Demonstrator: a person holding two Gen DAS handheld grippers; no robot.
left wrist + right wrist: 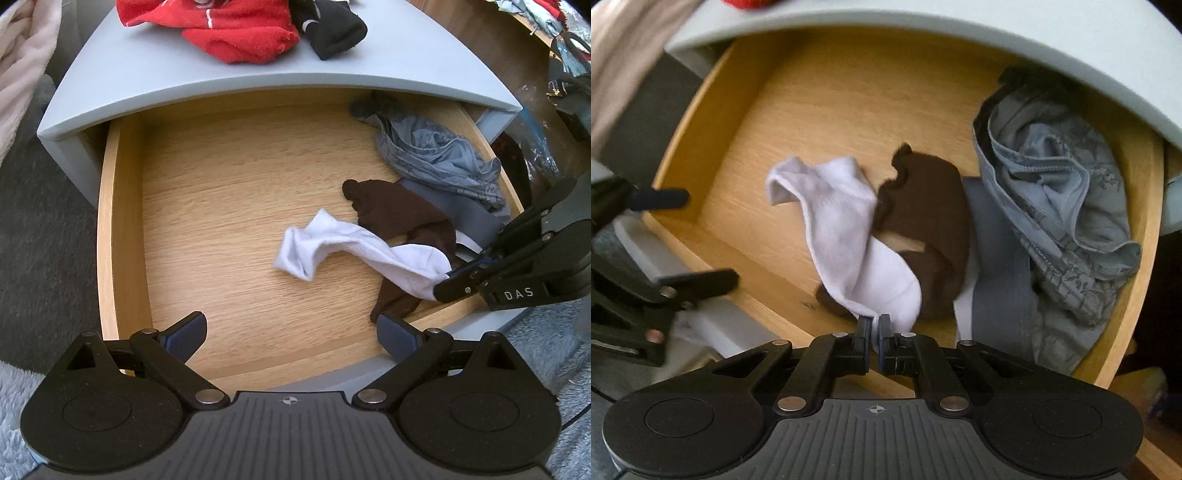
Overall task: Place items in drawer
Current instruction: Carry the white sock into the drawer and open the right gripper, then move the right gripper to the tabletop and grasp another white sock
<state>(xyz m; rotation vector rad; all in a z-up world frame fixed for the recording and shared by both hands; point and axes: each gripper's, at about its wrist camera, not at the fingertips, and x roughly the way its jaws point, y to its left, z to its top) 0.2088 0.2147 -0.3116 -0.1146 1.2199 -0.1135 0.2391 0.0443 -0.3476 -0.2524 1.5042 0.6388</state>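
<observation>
In the left wrist view, we start at the far left edge, where a pale pink blanket [18, 70] hangs at the upper left above dark grey carpet [44, 221]. Next comes the grey cabinet [122, 92], its top curving across the upper part of the frame, and below it the open wooden drawer [110, 229], pulled out towards us. At the bottom of the frame our left gripper [291, 332] hovers over the drawer's front part with its jaws spread wide and nothing between them.

Moving right along the cabinet top, we see a red fleece garment [240, 33] and, touching it, a black sock [332, 29].

Inside the drawer, right of centre, a white sock [354, 251] drapes across the wooden floor and over a brown sock [402, 218]. Its right end is pinched in our right gripper [445, 282], which enters from the right edge. Beyond the brown sock, in the drawer's upper right part, lies a crumpled blue-grey patterned garment [439, 155] on top of a flat grey band of cloth [465, 214].

In the right wrist view, the left gripper's fingers [661, 199] show at the left edge over the drawer's rim. In the middle, the white sock [846, 229] lies partly over the brown sock [934, 221], and the right gripper [874, 325] at bottom centre has its jaws pressed almost together on the sock's near tip. To the right sits the blue-grey garment [1063, 192].
</observation>
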